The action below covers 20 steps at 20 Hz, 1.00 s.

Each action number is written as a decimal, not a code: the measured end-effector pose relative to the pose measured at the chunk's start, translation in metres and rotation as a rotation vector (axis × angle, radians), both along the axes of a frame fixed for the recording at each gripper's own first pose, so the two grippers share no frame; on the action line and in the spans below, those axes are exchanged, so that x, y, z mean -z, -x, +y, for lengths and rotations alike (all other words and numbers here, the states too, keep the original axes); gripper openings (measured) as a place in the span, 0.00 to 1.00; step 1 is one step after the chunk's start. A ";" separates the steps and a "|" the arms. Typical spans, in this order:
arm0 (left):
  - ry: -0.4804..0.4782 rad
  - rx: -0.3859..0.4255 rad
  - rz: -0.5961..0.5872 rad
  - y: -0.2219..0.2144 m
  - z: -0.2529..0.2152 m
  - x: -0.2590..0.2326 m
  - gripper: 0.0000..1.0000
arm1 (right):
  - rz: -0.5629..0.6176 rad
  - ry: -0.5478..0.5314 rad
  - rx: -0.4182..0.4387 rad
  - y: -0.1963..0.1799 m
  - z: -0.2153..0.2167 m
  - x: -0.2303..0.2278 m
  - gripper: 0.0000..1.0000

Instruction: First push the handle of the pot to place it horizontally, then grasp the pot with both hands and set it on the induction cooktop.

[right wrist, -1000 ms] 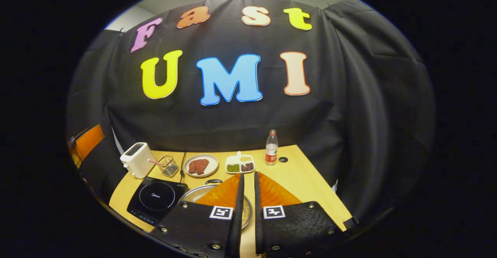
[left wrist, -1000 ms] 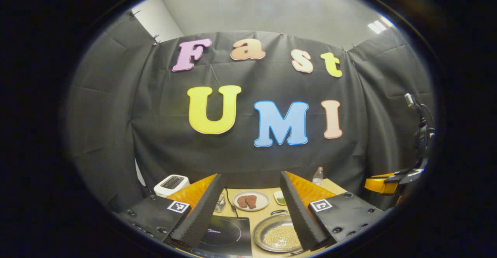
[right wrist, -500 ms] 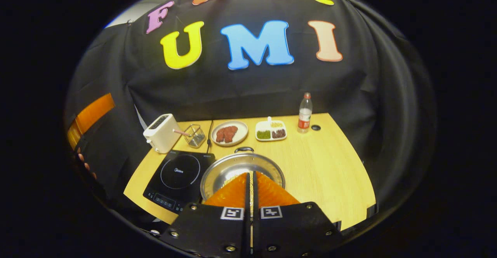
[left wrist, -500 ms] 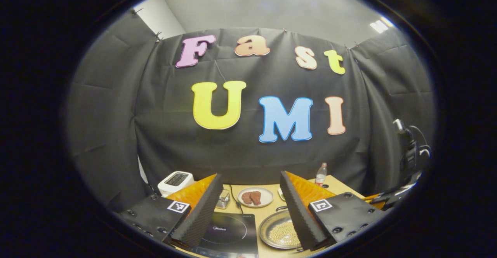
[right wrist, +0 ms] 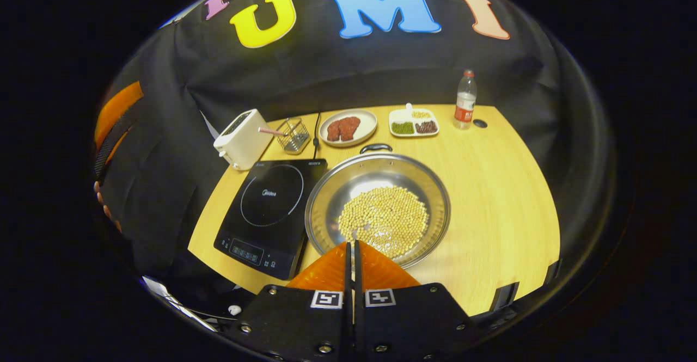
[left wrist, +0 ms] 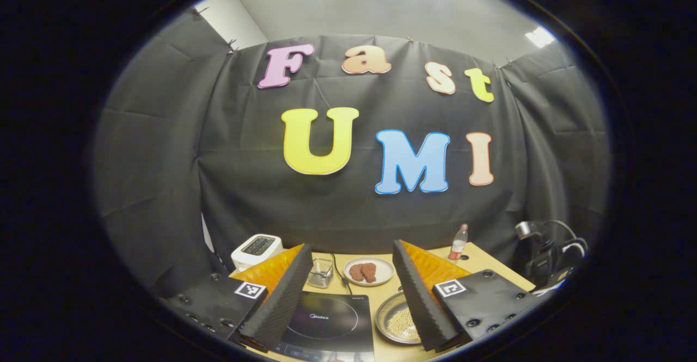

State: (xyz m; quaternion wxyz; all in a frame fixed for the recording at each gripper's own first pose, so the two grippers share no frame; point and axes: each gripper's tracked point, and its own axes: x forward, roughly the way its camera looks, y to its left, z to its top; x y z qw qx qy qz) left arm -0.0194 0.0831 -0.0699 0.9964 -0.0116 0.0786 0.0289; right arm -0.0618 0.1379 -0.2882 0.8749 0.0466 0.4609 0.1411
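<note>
Beside cooktop (right wrist: pixel 269 209) — round steel pot (right wrist: pixel 378 209)

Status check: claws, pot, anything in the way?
Left claw open, above the cooktop. Right claw shut, empty, at the pot's near rim. Pot of beans on the table beside the cooktop, not yet lifted. Cooktop surface bare.

On the table (right wrist: pixel 490 188), counted: one pot (right wrist: pixel 378 209) sitting with a heap of pale beans (too many to count), one induction cooktop (right wrist: pixel 269 209), one toaster (right wrist: pixel 239 140), one wire basket (right wrist: pixel 292 136), one round plate (right wrist: pixel 348 128) carrying two pieces of meat, one divided dish (right wrist: pixel 414 123) showing three compartments, one bottle (right wrist: pixel 464 100). One pot handle (right wrist: pixel 375 147) is showing at the far rim (a second cannot be made out).
</note>
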 end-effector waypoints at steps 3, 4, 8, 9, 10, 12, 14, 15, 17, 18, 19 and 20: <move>0.011 -0.017 0.001 0.002 0.013 0.000 0.99 | 0.078 -0.026 -0.009 0.012 0.015 0.022 0.01; 0.013 -0.021 0.003 0.003 0.017 0.002 0.99 | 0.097 -0.024 -0.011 0.016 0.017 0.028 0.01; 0.029 -0.035 0.014 0.003 0.032 0.006 0.99 | 0.164 -0.025 -0.016 0.027 0.028 0.051 0.01; 0.035 -0.036 0.017 0.003 0.036 0.005 0.99 | 0.174 -0.022 -0.014 0.028 0.029 0.056 0.01; 0.041 -0.038 0.016 0.003 0.038 0.005 0.99 | 0.189 -0.019 -0.012 0.030 0.031 0.062 0.01; 0.050 -0.041 0.017 0.004 0.045 0.007 0.99 | 0.220 -0.020 -0.003 0.033 0.035 0.073 0.01; 0.048 -0.042 0.020 0.003 0.050 0.007 0.99 | 0.252 -0.020 0.013 0.034 0.039 0.086 0.01; 0.045 -0.043 0.023 0.002 0.053 0.007 0.99 | 0.264 -0.017 0.020 0.033 0.040 0.091 0.01; 0.040 -0.048 0.023 0.001 0.059 0.006 0.97 | 0.281 -0.008 0.040 0.032 0.041 0.102 0.01; 0.036 -0.054 0.015 0.004 0.064 0.003 0.97 | 0.291 -0.006 0.049 0.031 0.042 0.107 0.01; 0.034 -0.056 0.004 0.004 0.068 -0.002 0.97 | 0.298 -0.003 0.060 0.031 0.040 0.110 0.01; 0.033 -0.055 -0.006 0.006 0.070 -0.007 0.97 | 0.304 0.002 0.074 0.030 0.038 0.115 0.01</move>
